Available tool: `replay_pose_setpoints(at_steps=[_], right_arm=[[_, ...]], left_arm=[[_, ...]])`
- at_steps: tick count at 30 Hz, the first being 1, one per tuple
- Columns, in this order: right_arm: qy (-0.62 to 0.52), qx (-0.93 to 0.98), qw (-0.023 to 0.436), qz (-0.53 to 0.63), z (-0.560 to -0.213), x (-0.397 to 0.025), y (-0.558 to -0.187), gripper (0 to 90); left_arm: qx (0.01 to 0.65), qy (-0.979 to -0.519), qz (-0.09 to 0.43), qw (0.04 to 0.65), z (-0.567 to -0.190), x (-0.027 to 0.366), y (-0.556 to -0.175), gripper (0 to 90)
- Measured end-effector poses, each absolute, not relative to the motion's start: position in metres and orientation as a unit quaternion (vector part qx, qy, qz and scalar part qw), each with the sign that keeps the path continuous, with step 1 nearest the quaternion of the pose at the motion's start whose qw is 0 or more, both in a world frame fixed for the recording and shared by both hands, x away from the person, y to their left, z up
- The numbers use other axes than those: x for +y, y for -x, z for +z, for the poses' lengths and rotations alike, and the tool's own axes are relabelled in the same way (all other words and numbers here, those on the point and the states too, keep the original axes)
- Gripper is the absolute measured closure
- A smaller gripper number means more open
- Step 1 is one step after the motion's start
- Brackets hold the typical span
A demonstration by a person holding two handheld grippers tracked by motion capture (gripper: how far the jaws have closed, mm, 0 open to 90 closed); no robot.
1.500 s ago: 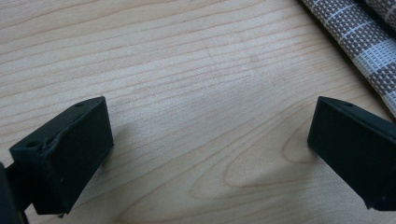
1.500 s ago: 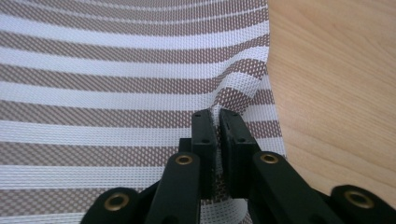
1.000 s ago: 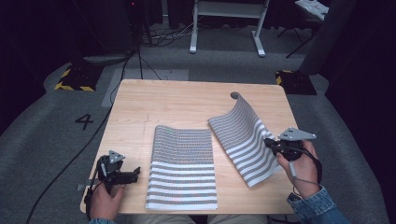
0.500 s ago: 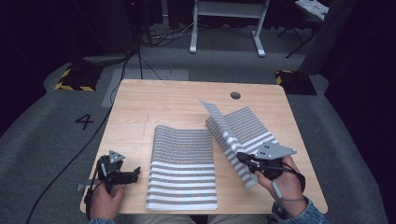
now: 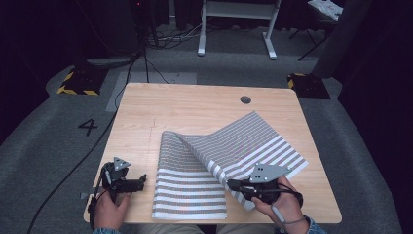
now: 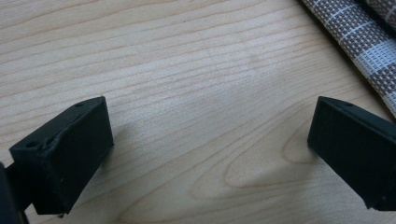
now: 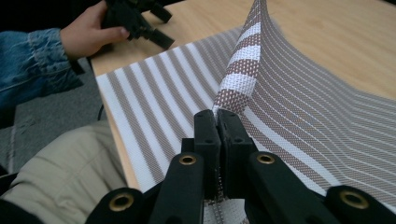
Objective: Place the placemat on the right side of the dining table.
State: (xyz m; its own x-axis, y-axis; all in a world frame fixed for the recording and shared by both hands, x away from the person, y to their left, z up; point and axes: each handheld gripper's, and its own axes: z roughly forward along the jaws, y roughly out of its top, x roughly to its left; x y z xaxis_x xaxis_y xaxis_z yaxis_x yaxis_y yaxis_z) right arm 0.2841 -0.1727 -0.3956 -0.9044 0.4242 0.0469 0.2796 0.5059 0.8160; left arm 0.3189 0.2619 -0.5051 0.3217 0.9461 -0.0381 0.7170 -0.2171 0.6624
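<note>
Your right gripper view alone reveals your right gripper (image 7: pixel 218 119) pinching the striped mat (image 7: pixel 299 112) at its raised fold; your left gripper (image 6: pixel 210 154) gapes wide beside it.

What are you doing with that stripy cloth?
A person is handling a striped mat on a wooden table. The right hand-held gripper is clamped on one edge of the mat and holds that part lifted over the part lying flat. The left hand-held gripper rests open on the table beside the mat, holding nothing.
</note>
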Motion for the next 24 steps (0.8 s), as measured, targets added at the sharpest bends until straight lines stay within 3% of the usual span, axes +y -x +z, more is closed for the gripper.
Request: replay_pose_setpoints(at_steps=[2,5,9,18,24], right_arm=[[-0.201,0.871,0.057,0.445,-0.400,-0.170,-0.283,82.3],[-0.193,0.869,0.026,0.454,-0.404,-0.166,-0.281,65.4],[-0.208,0.855,0.033,0.474,-0.401,-0.169,-0.284,48.7],[-0.336,0.817,0.122,0.452,-0.401,-0.225,-0.324,40.8],[-0.412,0.801,0.157,0.406,-0.415,-0.268,-0.346,35.7]], left_arm=[[0.550,-0.757,0.190,0.297,-0.505,0.262,-0.319,0.2],[0.550,-0.757,0.191,0.298,-0.505,0.262,-0.319,0.2],[0.550,-0.757,0.191,0.298,-0.505,0.262,-0.319,0.2],[0.550,-0.757,0.191,0.298,-0.505,0.262,-0.319,0.2],[0.550,-0.757,0.190,0.298,-0.505,0.262,-0.319,0.2]])
